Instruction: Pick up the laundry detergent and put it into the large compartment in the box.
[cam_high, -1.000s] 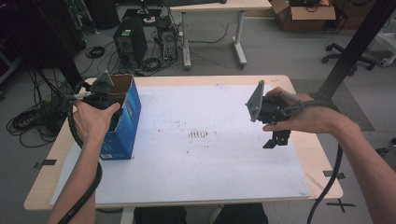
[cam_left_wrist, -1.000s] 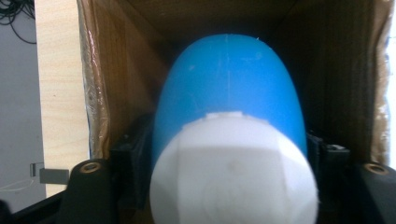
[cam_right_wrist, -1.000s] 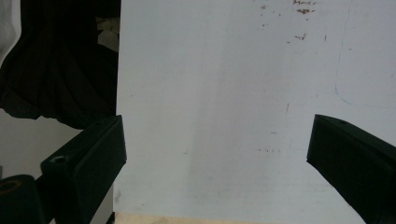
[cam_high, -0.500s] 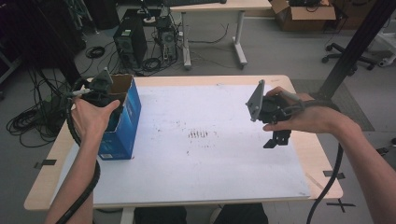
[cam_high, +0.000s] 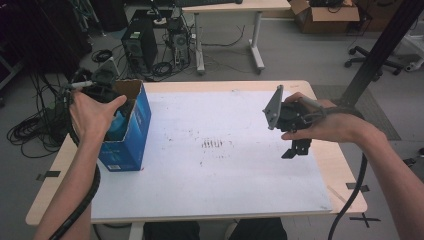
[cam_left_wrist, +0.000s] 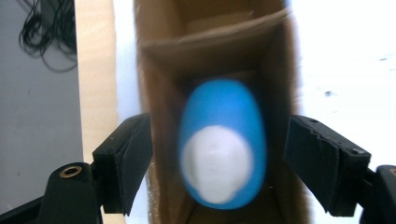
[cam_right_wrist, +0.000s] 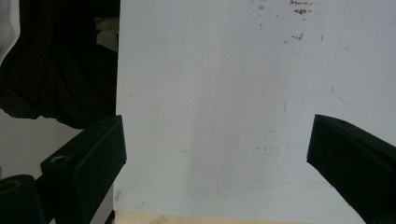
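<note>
1. The left gripper (cam_left_wrist: 217, 172) hangs over the open blue box (cam_high: 131, 131) at the left edge of the surface (cam_high: 235, 195). Its fingers (cam_left_wrist: 126, 161) have just been opening and stand apart on either side of the blue object (cam_left_wrist: 223, 149), clear of it and gripping nothing.
2. The blue object, with a white end toward the camera, stands inside the box's cardboard cavity; it is blurred, so its kind cannot be told.
3. The right gripper (cam_high: 296, 149) hovers over the white sheet, fingers (cam_right_wrist: 88, 158) wide apart and empty.
4. Judged step: release into the box. Lift straight up, keeping both fingers off the cardboard walls so the box is not dragged.
5. A pale label on the box's front is too small to read.
</note>
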